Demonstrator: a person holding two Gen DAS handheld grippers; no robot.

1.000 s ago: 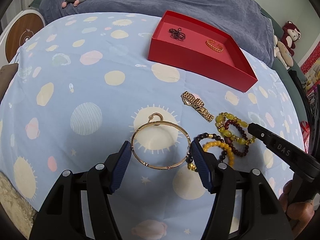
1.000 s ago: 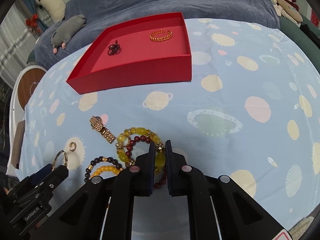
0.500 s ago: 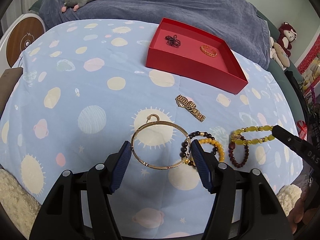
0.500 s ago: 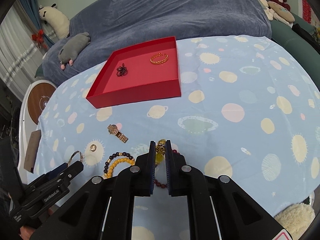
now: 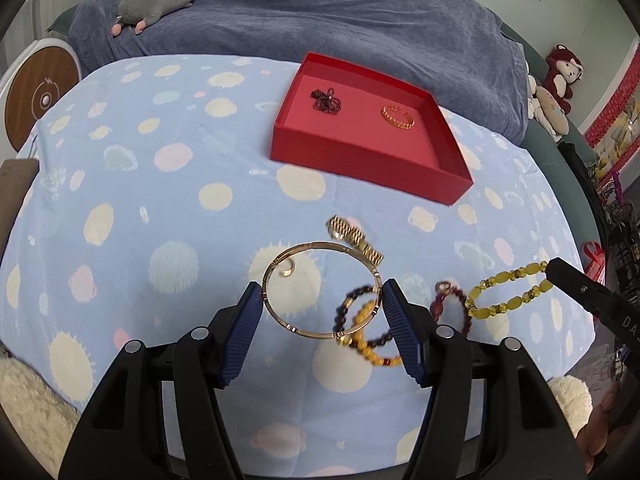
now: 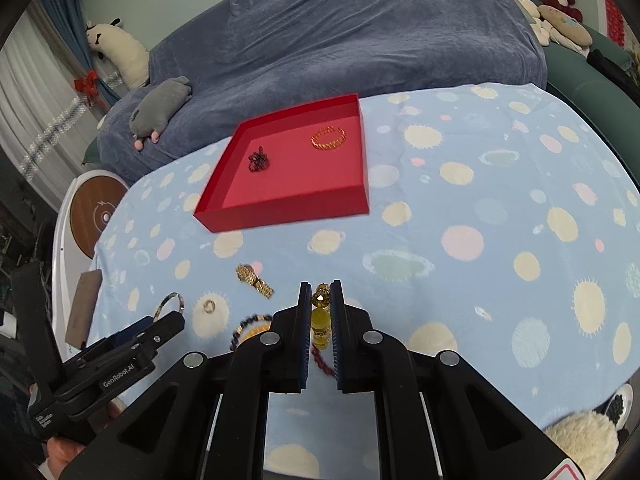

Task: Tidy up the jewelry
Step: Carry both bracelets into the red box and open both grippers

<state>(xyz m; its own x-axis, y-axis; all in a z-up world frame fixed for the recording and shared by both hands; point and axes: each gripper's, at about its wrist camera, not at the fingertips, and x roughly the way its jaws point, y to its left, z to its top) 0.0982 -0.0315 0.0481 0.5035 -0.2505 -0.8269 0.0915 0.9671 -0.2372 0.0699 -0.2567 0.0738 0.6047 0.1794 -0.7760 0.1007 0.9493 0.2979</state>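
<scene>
My left gripper (image 5: 322, 286) is shut on a thin gold bangle (image 5: 312, 245), held above the spotted blue cloth. To its right, my right gripper (image 6: 321, 292) is shut on a yellow bead bracelet (image 5: 508, 288); a dark red bead bracelet (image 5: 448, 300) dangles with it. The red box (image 5: 360, 160) stands farther back and holds a black trinket (image 5: 326, 100) and a gold chain bracelet (image 5: 397, 116). On the cloth lie a gold watch (image 5: 354, 238), a small ring (image 5: 288, 270), and black and orange bead bracelets (image 5: 360, 332).
A sofa under a blue-grey cover (image 5: 320, 20) runs behind the table, with a grey plush (image 5: 160, 0) on it. A round white device (image 5: 36, 92) stands off the table's left edge. Fluffy cream fabric (image 6: 580, 432) lies below the front edge.
Both grippers have risen. The bangle has come up off the cloth, and the yellow bracelet has been lifted out of the bead pile with the dark red one hanging along.
</scene>
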